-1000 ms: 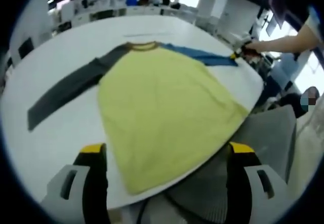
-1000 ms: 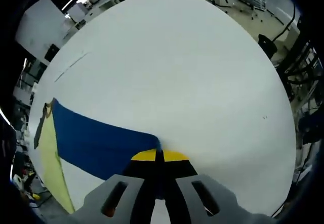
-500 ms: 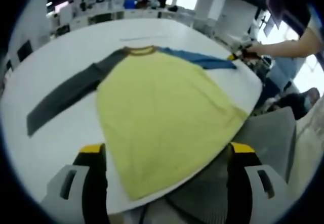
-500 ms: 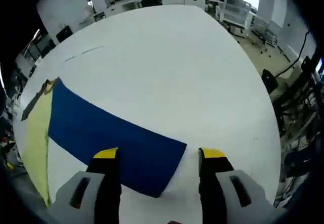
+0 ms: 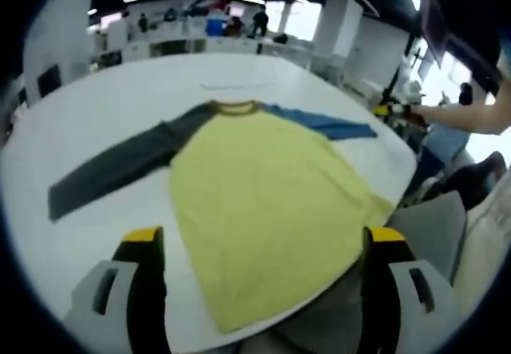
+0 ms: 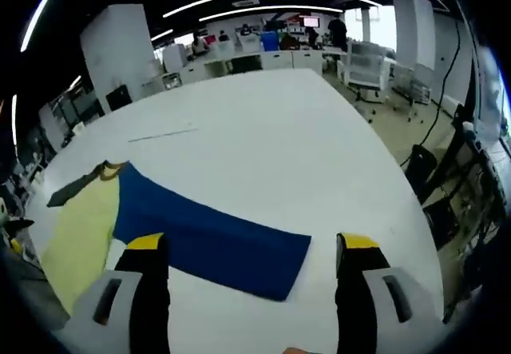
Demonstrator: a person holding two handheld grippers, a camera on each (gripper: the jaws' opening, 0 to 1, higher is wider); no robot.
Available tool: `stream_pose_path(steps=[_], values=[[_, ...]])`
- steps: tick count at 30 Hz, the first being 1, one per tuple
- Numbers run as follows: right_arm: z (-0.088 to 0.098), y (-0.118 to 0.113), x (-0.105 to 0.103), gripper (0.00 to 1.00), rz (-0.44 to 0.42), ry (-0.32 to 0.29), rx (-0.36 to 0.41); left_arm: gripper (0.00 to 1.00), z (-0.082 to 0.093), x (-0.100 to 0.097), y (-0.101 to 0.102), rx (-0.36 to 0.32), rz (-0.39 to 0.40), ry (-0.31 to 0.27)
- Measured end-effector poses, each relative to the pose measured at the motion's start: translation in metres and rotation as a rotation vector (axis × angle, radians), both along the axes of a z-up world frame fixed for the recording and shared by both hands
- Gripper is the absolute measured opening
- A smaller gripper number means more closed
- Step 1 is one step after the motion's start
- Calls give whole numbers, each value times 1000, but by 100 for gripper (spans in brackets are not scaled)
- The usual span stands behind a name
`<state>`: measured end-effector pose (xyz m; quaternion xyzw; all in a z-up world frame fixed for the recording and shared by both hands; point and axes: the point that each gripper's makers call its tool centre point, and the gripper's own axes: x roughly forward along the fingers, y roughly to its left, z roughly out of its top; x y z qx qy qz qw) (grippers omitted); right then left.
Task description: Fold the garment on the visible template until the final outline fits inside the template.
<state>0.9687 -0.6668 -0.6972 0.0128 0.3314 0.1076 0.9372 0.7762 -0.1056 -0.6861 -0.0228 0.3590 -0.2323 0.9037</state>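
white table (image 5: 96,114) | grey chair (image 5: 427,226) | office desks (image 6: 263,54) behind

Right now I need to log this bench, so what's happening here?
A person with two handheld grippers is laying out a shirt flat on the white table. The right gripper is open just above the blue sleeve; the left gripper is open over the yellow hem. No fold yet.

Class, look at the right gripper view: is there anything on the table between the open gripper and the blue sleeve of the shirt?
Nothing visible. The right gripper is open, and the blue sleeve lies flat on the bare white table just ahead of its jaws, with no object between them.
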Motion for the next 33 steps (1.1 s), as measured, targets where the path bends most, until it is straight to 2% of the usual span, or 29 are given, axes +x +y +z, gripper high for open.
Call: stream_pose_path(steps=[6, 10, 11, 12, 14, 18, 19, 29, 33], values=[[29, 18, -12, 91, 1, -90, 33, 99, 9, 8, 10, -2, 2, -35], [38, 29, -20, 92, 24, -112, 30, 99, 11, 12, 19, -1, 13, -49], [48, 50, -35, 92, 30, -120, 20, 99, 12, 13, 20, -1, 17, -53], [52, 59, -41, 92, 32, -122, 22, 99, 13, 14, 22, -4, 20, -58], [48, 56, -39, 92, 29, -116, 33, 99, 15, 17, 24, -8, 25, -66], [59, 77, -53, 91, 51, -108, 12, 99, 16, 20, 28, -4, 33, -68], [56, 71, -49, 91, 51, -107, 16, 99, 16, 21, 28, -4, 33, -71], [67, 83, -52, 90, 31, -97, 45, 99, 14, 21, 26, -11, 41, -67], [63, 82, -51, 90, 31, -82, 47, 99, 14, 21, 25, -7, 39, -64]])
